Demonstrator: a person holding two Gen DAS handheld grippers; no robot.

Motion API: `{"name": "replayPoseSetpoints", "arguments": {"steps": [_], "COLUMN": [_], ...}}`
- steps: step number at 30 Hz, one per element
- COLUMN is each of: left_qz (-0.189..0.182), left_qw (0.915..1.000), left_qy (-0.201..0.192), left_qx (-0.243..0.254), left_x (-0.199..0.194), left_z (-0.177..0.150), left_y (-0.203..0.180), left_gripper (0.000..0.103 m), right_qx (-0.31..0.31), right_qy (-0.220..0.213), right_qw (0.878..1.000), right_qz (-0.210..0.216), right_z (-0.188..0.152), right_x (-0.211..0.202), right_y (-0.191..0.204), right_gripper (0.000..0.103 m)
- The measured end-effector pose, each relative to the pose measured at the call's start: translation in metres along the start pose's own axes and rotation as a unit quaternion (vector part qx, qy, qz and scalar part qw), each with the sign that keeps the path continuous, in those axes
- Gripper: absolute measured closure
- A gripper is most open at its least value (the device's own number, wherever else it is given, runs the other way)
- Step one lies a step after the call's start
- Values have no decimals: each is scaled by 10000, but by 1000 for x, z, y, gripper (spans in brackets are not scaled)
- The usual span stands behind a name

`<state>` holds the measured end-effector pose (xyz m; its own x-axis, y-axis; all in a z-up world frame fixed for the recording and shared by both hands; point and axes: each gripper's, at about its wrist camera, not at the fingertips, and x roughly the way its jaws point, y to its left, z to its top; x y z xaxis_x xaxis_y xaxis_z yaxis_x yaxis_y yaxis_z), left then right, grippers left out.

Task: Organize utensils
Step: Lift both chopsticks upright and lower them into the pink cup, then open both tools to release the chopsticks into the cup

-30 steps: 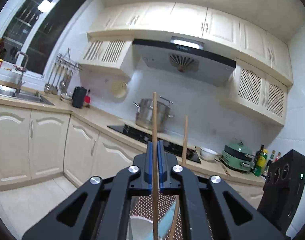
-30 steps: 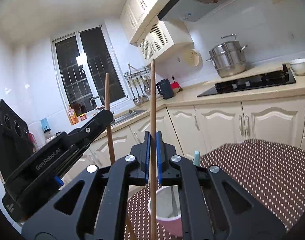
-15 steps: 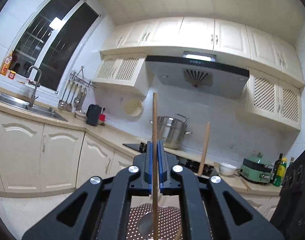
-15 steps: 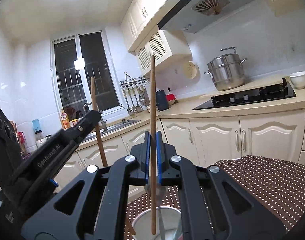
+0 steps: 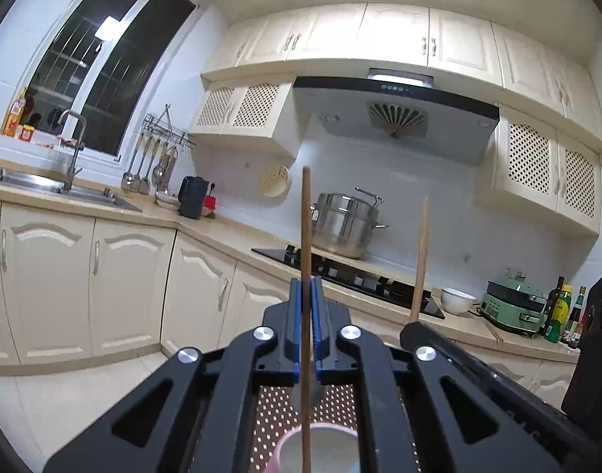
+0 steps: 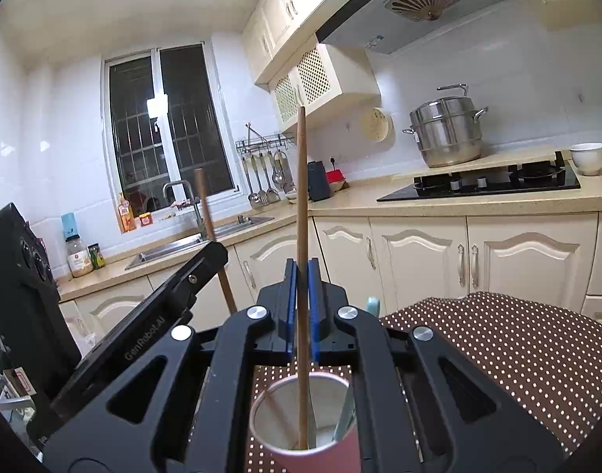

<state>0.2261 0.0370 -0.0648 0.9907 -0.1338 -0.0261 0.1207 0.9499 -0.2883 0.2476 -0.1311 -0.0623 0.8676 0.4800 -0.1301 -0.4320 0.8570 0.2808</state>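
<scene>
My left gripper (image 5: pixel 306 307) is shut on a wooden chopstick (image 5: pixel 306 244) that stands upright, its lower end inside a pink cup (image 5: pixel 320 447). My right gripper (image 6: pixel 299 295) is shut on a second wooden chopstick (image 6: pixel 301 236), also upright, its lower end inside the same pink cup (image 6: pixel 301 418). The cup stands on a brown dotted tablecloth (image 6: pixel 498 351) and holds a teal-handled utensil (image 6: pixel 372 305) too. Each view shows the other gripper's chopstick beside it: the right one in the left wrist view (image 5: pixel 420 252), the left one in the right wrist view (image 6: pixel 210 228).
Kitchen counters with cream cabinets (image 6: pixel 419 256) run behind the table. A steel pot (image 6: pixel 446 134) sits by a black hob (image 6: pixel 482 183), with a white bowl (image 6: pixel 586 157) beside it. A sink (image 5: pixel 44 187) lies under the window.
Both grippers have lowered and tilted, so the chopsticks have gone down into the pink cup. The cup now shows more fully below the right gripper.
</scene>
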Motion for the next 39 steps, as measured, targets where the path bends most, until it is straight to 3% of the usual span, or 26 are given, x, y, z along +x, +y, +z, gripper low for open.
{"name": "replayPoseSetpoints", "arguments": {"steps": [9, 15, 17, 19, 25, 33, 36, 39], "left_qz": [-99, -161, -159, -164, -82, 89, 69, 27], "left_qw": [9995, 9988, 9985, 9983, 9978, 9939, 9913, 9878], "left_qy": [292, 447, 510, 551, 659, 1095, 1313, 1550], "left_qx": [113, -92, -75, -87, 25, 91, 112, 120], "left_x": [-18, -28, -32, -37, -50, -61, -64, -67], "left_z": [-9, -8, -9, -9, -6, -6, -4, -3], "left_y": [-2, 1, 0, 1, 1, 7, 8, 8], "left_gripper": [98, 97, 90, 77, 67, 59, 58, 52], "right_qx": [-29, 116, 105, 88, 35, 56, 124, 165], "right_qy": [116, 250, 309, 375, 477, 763, 818, 769], "right_qw": [9998, 9993, 9991, 9988, 9981, 9958, 9951, 9952], "right_qz": [-145, -245, -281, -299, -376, -501, -545, -576], "right_z": [-7, -13, -16, -19, -27, -32, -31, -27], "right_x": [-15, -20, -20, -21, -25, -28, -32, -42], "right_y": [1, -3, -1, 0, 5, 12, 12, 14], "right_gripper": [97, 97, 97, 97, 96, 96, 89, 74]}}
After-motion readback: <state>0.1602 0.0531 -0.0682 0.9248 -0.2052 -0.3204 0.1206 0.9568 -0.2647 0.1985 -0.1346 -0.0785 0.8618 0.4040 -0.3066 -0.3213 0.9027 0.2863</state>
